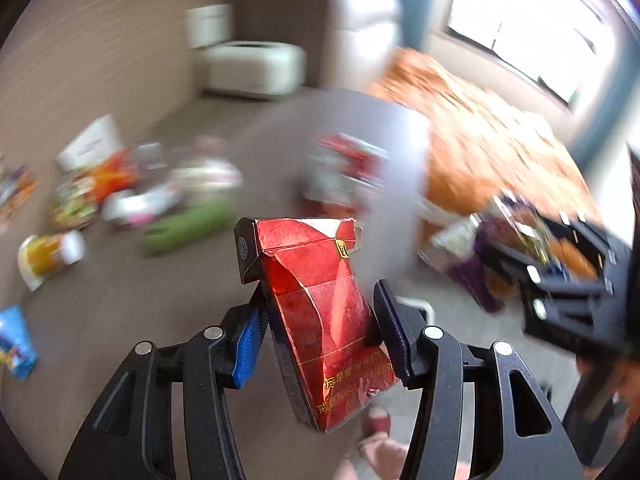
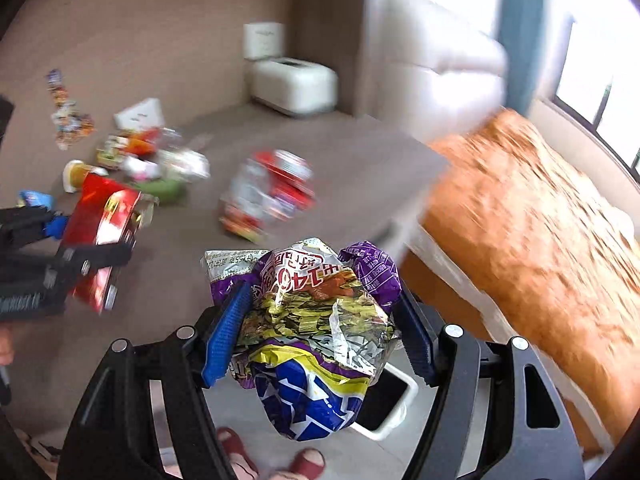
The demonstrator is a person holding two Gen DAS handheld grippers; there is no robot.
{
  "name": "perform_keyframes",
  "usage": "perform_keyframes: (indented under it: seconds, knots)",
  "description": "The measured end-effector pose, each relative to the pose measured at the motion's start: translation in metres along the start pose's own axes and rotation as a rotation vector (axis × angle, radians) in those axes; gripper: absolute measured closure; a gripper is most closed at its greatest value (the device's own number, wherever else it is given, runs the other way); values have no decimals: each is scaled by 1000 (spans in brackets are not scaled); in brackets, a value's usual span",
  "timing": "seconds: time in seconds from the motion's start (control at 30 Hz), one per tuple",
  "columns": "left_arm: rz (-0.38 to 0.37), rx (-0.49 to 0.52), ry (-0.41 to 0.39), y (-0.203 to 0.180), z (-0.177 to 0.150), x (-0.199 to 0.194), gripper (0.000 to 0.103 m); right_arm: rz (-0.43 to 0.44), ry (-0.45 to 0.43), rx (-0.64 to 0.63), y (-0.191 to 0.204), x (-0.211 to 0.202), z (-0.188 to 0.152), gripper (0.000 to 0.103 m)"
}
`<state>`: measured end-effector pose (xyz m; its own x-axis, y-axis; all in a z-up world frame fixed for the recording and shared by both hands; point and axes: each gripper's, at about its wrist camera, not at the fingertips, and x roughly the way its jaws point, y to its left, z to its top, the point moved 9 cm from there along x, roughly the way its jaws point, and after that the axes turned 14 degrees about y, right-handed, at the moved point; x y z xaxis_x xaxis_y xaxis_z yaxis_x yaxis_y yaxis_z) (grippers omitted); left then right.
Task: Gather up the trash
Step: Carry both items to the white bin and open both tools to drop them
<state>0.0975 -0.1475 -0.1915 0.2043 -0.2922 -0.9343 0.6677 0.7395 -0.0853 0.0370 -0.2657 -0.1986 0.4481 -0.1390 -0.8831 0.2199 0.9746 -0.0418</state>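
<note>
Left gripper (image 1: 320,320) is clamped on the red pack (image 1: 320,312), both pads on its sides, pack tilted and lifted clear of the floor. Right gripper (image 2: 316,336) is clamped on the crumpled wrapper (image 2: 316,328), also off the floor. You've got 2 pieces in hand, so my read: carry step, pickup done for these. White bin (image 2: 394,404) sits just below the wrapper in the right view, near your slippers (image 2: 236,448). Next: bring both over the bin mouth, release 1 at a time, wrapper 1st since it's closest. More litter (image 2: 268,196) is left on the carpet, blurred, so expect more trips.
</note>
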Motion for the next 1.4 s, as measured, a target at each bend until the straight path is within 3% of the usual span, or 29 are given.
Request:
perform_keyframes:
  seconds: [0.2, 0.37, 0.5, 0.73, 0.87, 0.9, 0.93, 1.0, 1.13, 1.4]
  knots:
    - [-71, 221, 72, -114, -8, 51, 51, -14, 122, 127, -87, 35, -63, 32]
    - [-111, 314, 147, -175, -22, 131, 51, 6, 236, 226, -132, 103, -111, 32]
    - [-119, 337, 215, -198, -42, 213, 51, 22, 288, 304, -156, 168, -137, 32]
    - [-197, 294, 354, -213, -83, 376, 51, 73, 376, 431, -182, 310, -190, 32]
    - [-203, 295, 380, -211, -94, 443, 50, 91, 406, 462, -186, 371, -219, 32]
    - [-201, 294, 386, -209, -98, 459, 49, 91, 418, 462, -186, 387, -229, 32]
    - [-210, 294, 396, -208, -101, 471, 36, 98, 424, 457, -185, 398, -234, 30]
    - [-204, 293, 413, -209, -104, 495, 5, 89, 444, 441, -185, 416, -247, 5]
    - [-151, 318, 427, -204, -110, 515, 5, 52, 482, 445, -193, 434, -269, 5]
    - [-129, 299, 396, -210, -85, 471, 5, 35, 457, 456, -202, 398, -256, 5]
